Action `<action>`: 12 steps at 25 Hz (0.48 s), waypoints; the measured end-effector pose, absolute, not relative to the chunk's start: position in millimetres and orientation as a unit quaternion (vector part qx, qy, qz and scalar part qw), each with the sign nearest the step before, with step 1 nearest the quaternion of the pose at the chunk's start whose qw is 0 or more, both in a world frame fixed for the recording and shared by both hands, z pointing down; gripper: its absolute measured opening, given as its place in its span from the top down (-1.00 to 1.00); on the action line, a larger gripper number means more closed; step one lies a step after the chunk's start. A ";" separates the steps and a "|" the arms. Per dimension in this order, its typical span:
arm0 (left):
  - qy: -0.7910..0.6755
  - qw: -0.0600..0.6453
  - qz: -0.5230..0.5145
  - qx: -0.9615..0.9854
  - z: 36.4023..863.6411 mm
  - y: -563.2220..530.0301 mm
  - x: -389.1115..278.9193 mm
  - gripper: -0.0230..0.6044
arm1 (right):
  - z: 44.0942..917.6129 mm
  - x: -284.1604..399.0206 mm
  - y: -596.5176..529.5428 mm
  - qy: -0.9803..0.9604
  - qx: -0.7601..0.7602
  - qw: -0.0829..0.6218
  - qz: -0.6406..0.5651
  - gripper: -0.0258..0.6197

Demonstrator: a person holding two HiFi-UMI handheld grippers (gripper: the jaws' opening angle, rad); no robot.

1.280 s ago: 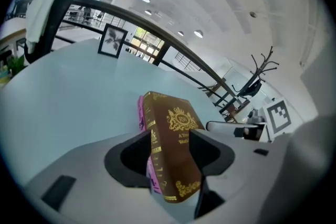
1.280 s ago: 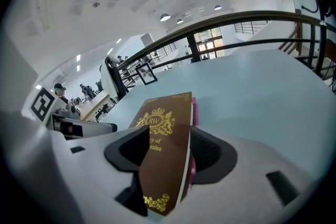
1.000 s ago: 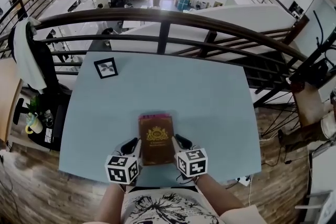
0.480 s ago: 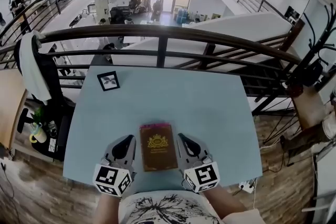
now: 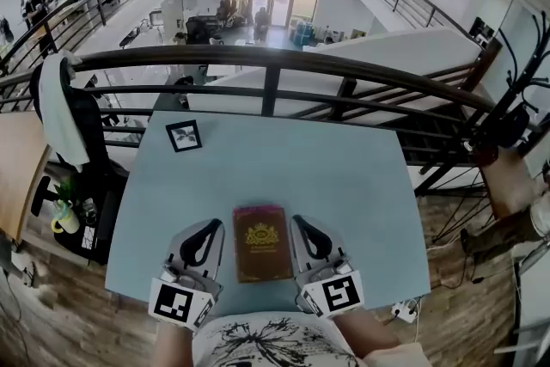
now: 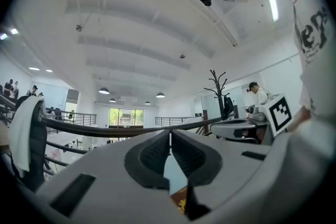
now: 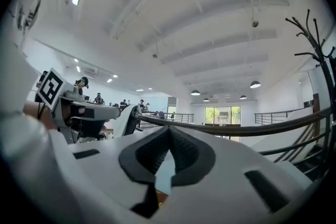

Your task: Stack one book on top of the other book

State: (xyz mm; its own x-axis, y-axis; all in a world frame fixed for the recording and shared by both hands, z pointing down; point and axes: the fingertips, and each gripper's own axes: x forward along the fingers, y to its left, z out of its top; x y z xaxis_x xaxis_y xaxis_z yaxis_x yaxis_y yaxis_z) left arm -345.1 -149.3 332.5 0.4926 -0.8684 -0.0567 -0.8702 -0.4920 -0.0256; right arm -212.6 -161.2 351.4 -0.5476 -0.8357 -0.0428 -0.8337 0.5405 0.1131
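Two closed hand-held grippers, left (image 5: 211, 228) and right (image 5: 298, 224), flank apparently stacked books (image 5: 262, 245).

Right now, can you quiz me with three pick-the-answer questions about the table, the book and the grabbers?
1. Where does the brown book lie?
A) at the table's far left corner
B) between the left gripper and the right gripper
C) on the floor

2. What colour is the top of the table?
A) light blue
B) red
C) black

3. How do the left gripper's jaws stand?
A) wide open
B) clamped on the book
C) shut with nothing in them

Answers:
1 B: the head view shows one gripper on each side of the book.
2 A: the bare top is pale blue all over.
3 C: the left gripper view shows its pads together with nothing between them.
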 end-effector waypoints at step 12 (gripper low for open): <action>0.499 -0.001 -0.003 -0.867 347.1 -143.4 -343.8 0.88 | 362.9 -219.6 -157.5 -0.878 0.472 0.034 -0.071 0.95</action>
